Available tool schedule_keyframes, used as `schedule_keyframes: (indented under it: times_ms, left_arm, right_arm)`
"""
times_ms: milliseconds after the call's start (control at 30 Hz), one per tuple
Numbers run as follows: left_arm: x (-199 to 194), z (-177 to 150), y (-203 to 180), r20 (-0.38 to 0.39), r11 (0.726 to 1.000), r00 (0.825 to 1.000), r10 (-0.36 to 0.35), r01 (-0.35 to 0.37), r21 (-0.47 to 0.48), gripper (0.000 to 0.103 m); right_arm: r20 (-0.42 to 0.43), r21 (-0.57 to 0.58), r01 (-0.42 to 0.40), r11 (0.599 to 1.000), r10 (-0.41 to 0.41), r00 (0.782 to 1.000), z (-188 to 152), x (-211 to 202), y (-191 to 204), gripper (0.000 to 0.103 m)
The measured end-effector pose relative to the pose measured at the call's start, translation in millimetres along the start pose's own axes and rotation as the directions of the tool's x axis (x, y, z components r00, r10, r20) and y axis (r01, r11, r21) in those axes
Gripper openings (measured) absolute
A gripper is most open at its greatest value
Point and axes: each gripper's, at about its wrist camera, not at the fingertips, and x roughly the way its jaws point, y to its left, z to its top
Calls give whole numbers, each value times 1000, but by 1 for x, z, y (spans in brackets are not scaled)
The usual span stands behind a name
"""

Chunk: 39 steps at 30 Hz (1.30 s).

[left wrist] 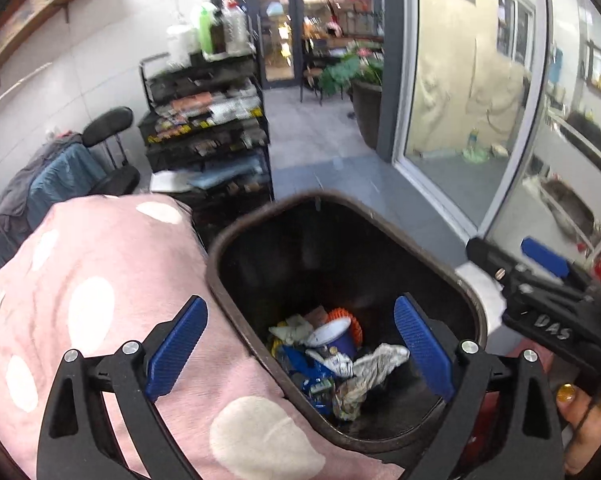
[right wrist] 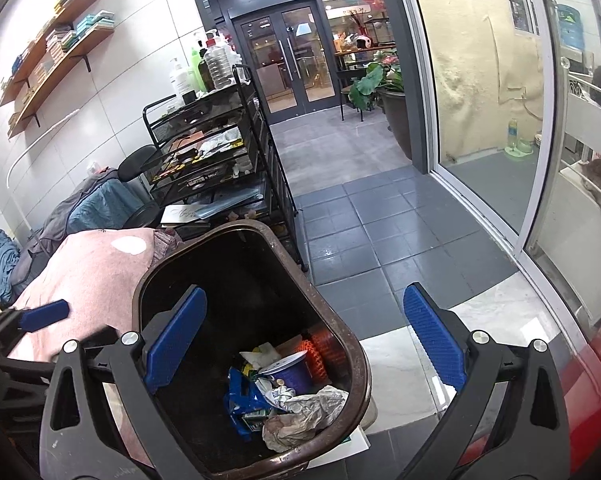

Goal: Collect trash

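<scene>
This looks like a small shop or salon that opens onto an indoor mall corridor. A black wire trolley [right wrist: 216, 152] stands against the white tiled wall, its trays full of small packets, with pump bottles [right wrist: 204, 66] crowded on top. Left of the trolley sits a black stool [right wrist: 138, 160] draped with cloth, and above that, wooden wall shelves [right wrist: 56, 48] hold stacked books. Beyond the trolley, glass double doors [right wrist: 288, 64] show another lit shopfront. Right of the trolley, a big potted plant [right wrist: 384, 84] stands beside floor-length glass panels [right wrist: 484, 92].

Trash [left wrist: 332, 364] in bin [left wrist: 220, 264] beside cushion [left wrist: 100, 300]
</scene>
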Motion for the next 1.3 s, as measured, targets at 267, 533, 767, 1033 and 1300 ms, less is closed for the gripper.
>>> schedule_keyframes:
  times_ms: [267, 533, 767, 1033, 1300]
  left_arm:
    - [-58, -11, 19, 181, 997, 982, 47, -33, -77, 98]
    - [-103, -34, 39, 284, 985, 950, 128, -88, -151, 98]
    - [-129, -56, 61, 312, 963, 930, 195, -121, -242, 98]
    - [-160, -84, 75, 349, 926, 888, 301, -184, -329, 98]
    - [-185, -117, 84, 370, 894, 848, 379, -234, -382, 98]
  right_arm:
    - [9, -21, -39, 999, 39, 999, 2, -7, 12, 97]
    - [48, -99, -109, 989, 114, 992, -1, -26, 43, 97]
    - [82, -202, -188, 961, 208, 975, -11, -52, 83, 97]
    - [82, -299, -278, 913, 315, 946, -31, -78, 118, 97]
    - [93, -368, -318, 874, 375, 922, -49, -98, 143, 97]
